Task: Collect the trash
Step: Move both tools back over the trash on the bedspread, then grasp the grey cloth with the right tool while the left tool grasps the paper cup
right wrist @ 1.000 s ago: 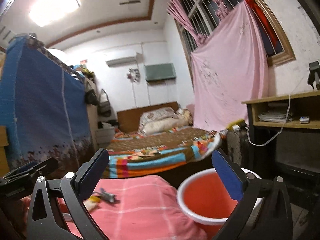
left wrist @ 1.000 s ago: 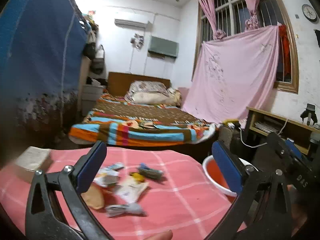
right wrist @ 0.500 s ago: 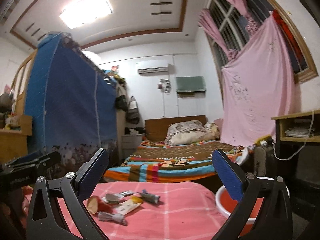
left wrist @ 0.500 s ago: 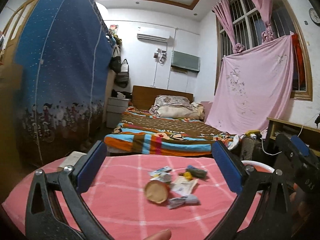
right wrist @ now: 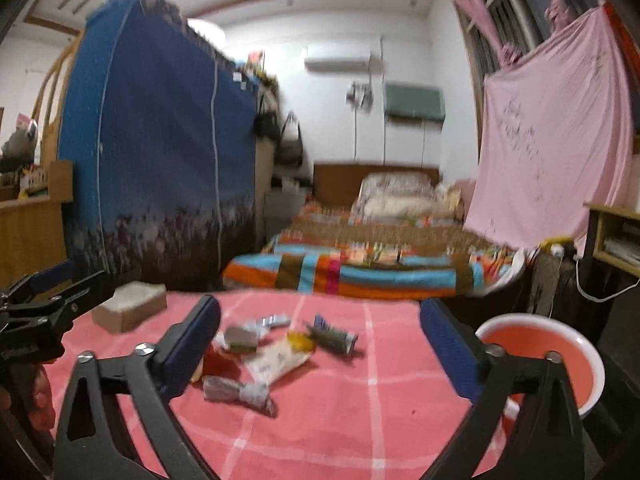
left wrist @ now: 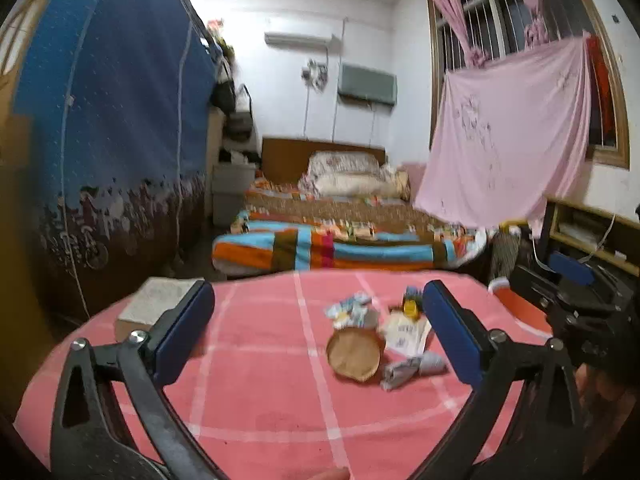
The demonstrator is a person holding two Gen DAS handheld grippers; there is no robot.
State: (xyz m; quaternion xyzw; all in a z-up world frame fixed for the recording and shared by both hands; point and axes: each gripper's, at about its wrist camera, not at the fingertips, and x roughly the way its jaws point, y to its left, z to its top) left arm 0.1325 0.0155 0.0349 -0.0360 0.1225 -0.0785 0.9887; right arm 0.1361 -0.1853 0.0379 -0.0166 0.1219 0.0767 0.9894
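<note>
Right wrist: trash (right wrist: 276, 354) nearer than before.

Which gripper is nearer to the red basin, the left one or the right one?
Right. The red basin sits just beside the right gripper, off the table's edge. The left gripper is farther, with the right gripper between it and the basin.

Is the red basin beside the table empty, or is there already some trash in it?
Empty, as far as shown: the basin shows only bare red inside; its near part is hidden. The wrappers lie on the table.
</note>
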